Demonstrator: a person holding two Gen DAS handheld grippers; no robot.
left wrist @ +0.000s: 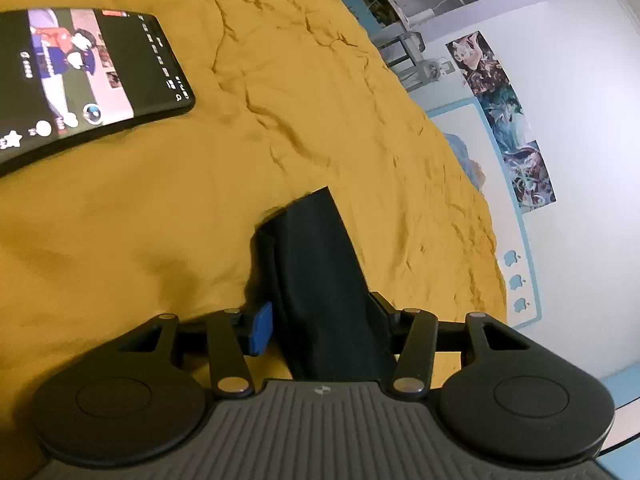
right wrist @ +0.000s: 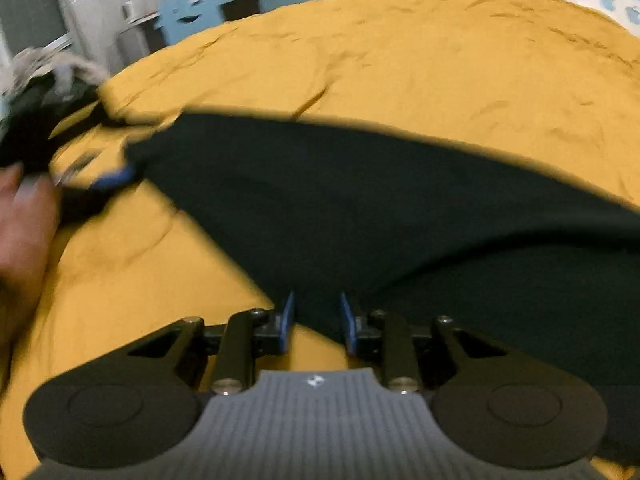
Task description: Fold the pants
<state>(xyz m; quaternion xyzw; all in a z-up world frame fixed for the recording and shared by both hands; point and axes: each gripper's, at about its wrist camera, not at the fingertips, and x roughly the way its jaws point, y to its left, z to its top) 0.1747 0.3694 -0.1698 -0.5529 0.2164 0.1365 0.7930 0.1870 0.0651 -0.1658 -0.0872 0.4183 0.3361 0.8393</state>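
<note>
The dark pants (right wrist: pixel 340 200) stretch across the mustard-yellow bedspread (right wrist: pixel 440 60) in the right wrist view. My right gripper (right wrist: pixel 318 320) is shut on the pants' near edge, with cloth between its blue pads (right wrist: pixel 286 320). My left gripper (left wrist: pixel 320 320) is shut on a bunched end of the pants (left wrist: pixel 320 272), which stands up between its fingers. The left gripper also shows, blurred, in the right wrist view (right wrist: pixel 116 178), holding the far left corner of the pants. A hand is beside it.
A phone (left wrist: pixel 80 76) with a lit screen lies on the bedspread (left wrist: pixel 200 200) at the left. A pile of clothes (right wrist: pixel 44 80) sits at the bed's far left edge. A wall with posters (left wrist: pixel 508 120) borders the bed.
</note>
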